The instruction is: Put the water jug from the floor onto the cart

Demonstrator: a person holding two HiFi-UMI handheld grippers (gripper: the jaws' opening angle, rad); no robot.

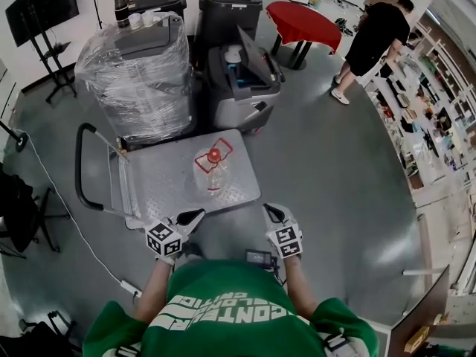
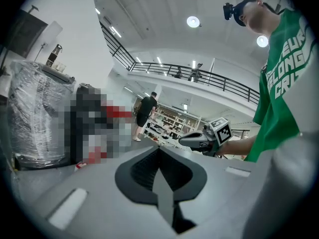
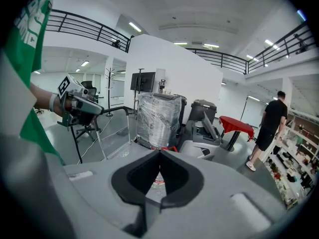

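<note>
The clear water jug (image 1: 213, 171), with a red cap and a red handle, stands upright on the cart's grey platform (image 1: 160, 181), right of its middle. The cart's black push handle (image 1: 79, 166) is at the left. My left gripper (image 1: 195, 215) is shut and empty, just in front of the platform's near edge. My right gripper (image 1: 269, 209) is also shut and empty, over the floor off the platform's near right corner. Both are well short of the jug. In the right gripper view a bit of the jug (image 3: 157, 182) shows behind the shut jaws (image 3: 160, 151). In the left gripper view the jaws (image 2: 159, 149) meet with nothing between them.
A plastic-wrapped machine (image 1: 137, 73) and grey machines (image 1: 242, 80) stand right behind the cart. Farther back are a red-covered table (image 1: 301, 21) and a person in black (image 1: 375, 36) by shelves (image 1: 431, 117). A white cable (image 1: 67, 214) runs on the floor at left.
</note>
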